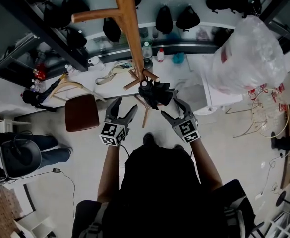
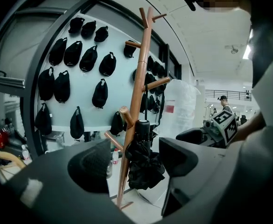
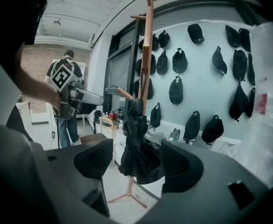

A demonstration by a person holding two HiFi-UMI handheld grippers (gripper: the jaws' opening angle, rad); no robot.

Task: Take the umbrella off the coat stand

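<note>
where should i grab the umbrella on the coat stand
Grip the umbrella just below its handle, where the folded canopy is narrow. Come from the front, away from the pole: it hangs upright beside it from a low peg.

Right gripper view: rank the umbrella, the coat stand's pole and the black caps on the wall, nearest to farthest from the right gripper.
1. Umbrella, hanging straight ahead of the right gripper, in line with its open jaws.
2. Coat stand pole, just behind the umbrella.
3. Black caps, hung far behind, right of the pole.
</note>
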